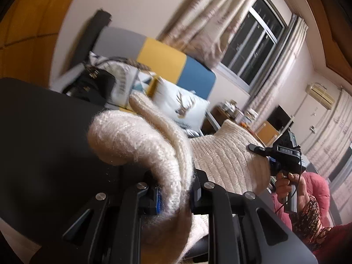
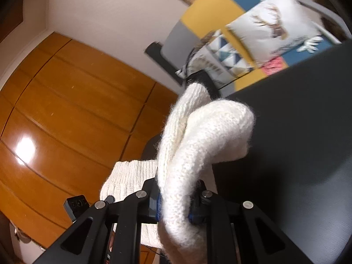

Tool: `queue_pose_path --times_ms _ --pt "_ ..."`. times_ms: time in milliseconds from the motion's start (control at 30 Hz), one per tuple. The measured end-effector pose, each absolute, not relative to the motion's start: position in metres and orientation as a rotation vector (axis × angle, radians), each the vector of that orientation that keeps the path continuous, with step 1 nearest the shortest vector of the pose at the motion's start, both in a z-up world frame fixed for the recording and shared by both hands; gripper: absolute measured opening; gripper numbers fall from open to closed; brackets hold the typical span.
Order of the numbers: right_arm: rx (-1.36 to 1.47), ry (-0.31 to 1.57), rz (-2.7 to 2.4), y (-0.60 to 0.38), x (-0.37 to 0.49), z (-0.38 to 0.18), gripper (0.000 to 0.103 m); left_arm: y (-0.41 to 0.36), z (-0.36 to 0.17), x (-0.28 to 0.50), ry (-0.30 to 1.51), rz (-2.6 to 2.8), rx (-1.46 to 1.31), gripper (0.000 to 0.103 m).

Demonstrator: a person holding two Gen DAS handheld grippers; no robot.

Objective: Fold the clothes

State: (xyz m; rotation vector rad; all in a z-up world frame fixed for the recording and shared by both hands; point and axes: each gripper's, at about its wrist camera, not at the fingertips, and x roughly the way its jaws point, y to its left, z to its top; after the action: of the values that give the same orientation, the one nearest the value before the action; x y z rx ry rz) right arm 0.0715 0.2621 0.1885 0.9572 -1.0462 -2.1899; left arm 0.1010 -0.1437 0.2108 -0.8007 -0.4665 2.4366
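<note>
Both grippers pinch fuzzy cream knit sweater (image 1: 140, 140).

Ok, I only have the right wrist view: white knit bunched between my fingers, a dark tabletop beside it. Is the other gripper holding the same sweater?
Observer: Yes. The left gripper is shut on a fold of the cream sweater, which stretches across to your right gripper.
Operator: Does it sag between them?
Observer: The ribbed panel rises into a peak between the two grippers, above the dark table.
Operator: Anything near my side?
Observer: The person's hand grips the right handle, with a patterned sleeve behind it.
</note>
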Motion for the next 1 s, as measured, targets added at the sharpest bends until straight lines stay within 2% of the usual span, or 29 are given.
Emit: queue_pose_path --times_ms 300,533,700,1000 --pt "0.973 -0.897 -2.056 0.135 0.004 0.218 0.015 -0.240 0.232 0.116 -0.540 2.624 -0.715 0.018" --pt "1.042 -0.826 -1.978 0.041 -0.062 0.207 0.015 -0.286 0.216 0.098 -0.564 2.744 -0.741 0.018" --pt "1.100 -0.776 -1.980 -0.004 -0.104 0.182 0.015 -0.320 0.178 0.066 -0.599 2.862 -0.809 0.018" --pt "1.271 -0.721 -2.010 -0.044 -0.175 0.100 0.015 -0.370 0.096 0.020 -0.660 2.987 -1.001 0.018"
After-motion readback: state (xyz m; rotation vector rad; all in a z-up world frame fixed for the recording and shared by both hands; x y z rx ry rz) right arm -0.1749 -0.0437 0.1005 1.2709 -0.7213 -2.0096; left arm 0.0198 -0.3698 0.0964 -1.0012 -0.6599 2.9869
